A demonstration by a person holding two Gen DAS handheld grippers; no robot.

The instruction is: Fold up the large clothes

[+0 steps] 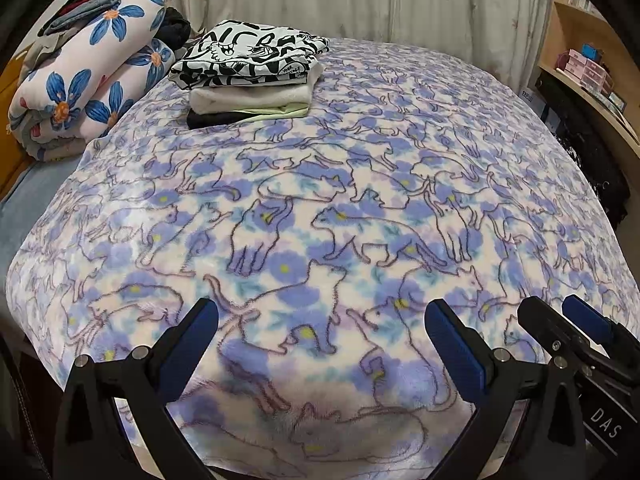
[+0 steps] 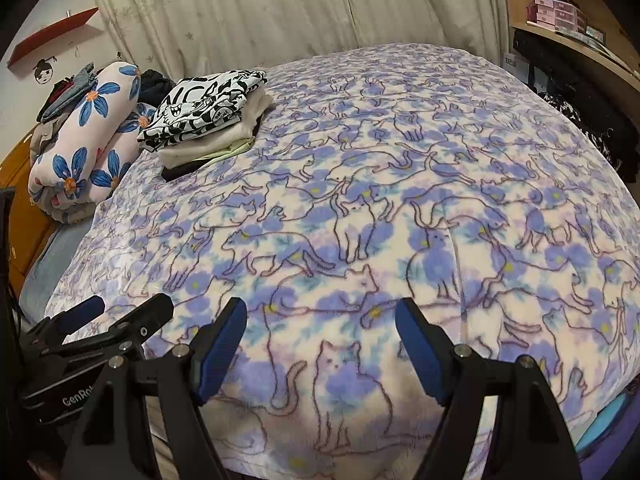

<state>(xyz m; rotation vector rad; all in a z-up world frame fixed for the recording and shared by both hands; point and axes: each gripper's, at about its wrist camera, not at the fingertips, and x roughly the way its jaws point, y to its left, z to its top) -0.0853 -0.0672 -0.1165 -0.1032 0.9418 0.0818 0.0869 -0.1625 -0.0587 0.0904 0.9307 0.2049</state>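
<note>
A stack of folded clothes point(image 1: 252, 76) lies at the far left of the bed, topped by a black-and-white printed shirt point(image 1: 256, 50) over cream, pale green and black pieces; it also shows in the right wrist view point(image 2: 208, 116). My left gripper point(image 1: 322, 320) is open and empty above the near edge of the cat-print blanket point(image 1: 360, 200). My right gripper point(image 2: 320, 320) is open and empty beside it, over the same blanket point(image 2: 400, 200). The right gripper shows at the left wrist view's right edge point(image 1: 568, 316), the left gripper at the right wrist view's left edge point(image 2: 120, 316).
A rolled flower-print quilt point(image 1: 88, 76) with loose clothes point(image 1: 80, 4) on top sits at the far left corner. Curtains point(image 1: 360, 0) hang behind the bed. Wooden shelves point(image 1: 588, 64) with boxes stand to the right. A wooden headboard point(image 2: 24, 208) is at the left.
</note>
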